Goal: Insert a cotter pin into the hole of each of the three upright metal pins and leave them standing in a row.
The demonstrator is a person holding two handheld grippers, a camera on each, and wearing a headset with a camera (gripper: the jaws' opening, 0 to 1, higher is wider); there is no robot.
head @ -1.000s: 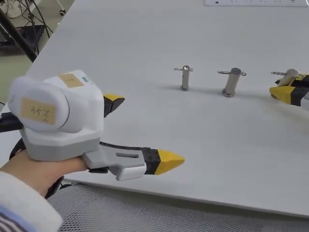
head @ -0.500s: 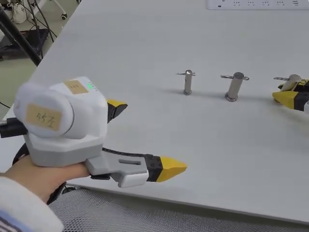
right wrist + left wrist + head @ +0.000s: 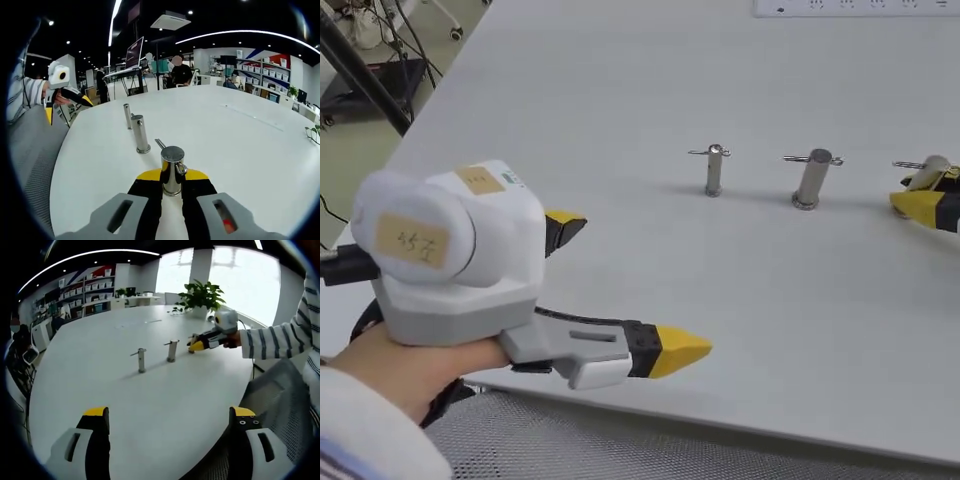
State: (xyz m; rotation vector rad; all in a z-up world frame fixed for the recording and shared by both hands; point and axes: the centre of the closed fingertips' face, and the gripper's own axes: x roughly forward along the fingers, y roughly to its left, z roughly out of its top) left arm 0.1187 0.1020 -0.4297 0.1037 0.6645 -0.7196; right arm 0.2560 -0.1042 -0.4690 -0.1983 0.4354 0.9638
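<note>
**A:** Jaws, right gripper (image 3: 173, 176): closed on the base of the third metal pin (image 3: 172, 159), which stands on the tabletop (image 3: 240, 145). Jaws, left gripper (image 3: 632, 282): spread wide, holding nothing.

**B:** Counts?

**A:** Metal pins: three, in a row. They are the first pin (image 3: 714, 170), the second pin (image 3: 810, 180), and the third at the right end. Cotter pins: three, one crosswise through the top of each. They are the first cotter pin (image 3: 704, 152), second cotter pin (image 3: 817, 159) and third cotter pin (image 3: 908, 164).

**B:** Pose?

**A:** A hand (image 3: 405, 365) holds the left gripper level at the near tabletop edge, well apart from the row.

**B:** Surroundings?

**A:** White tabletop with a power strip (image 3: 860, 7) at the far side and a mesh chair (image 3: 620, 440) below the near edge. Open office with shelving (image 3: 90, 295) and a potted plant (image 3: 201, 294).
</note>
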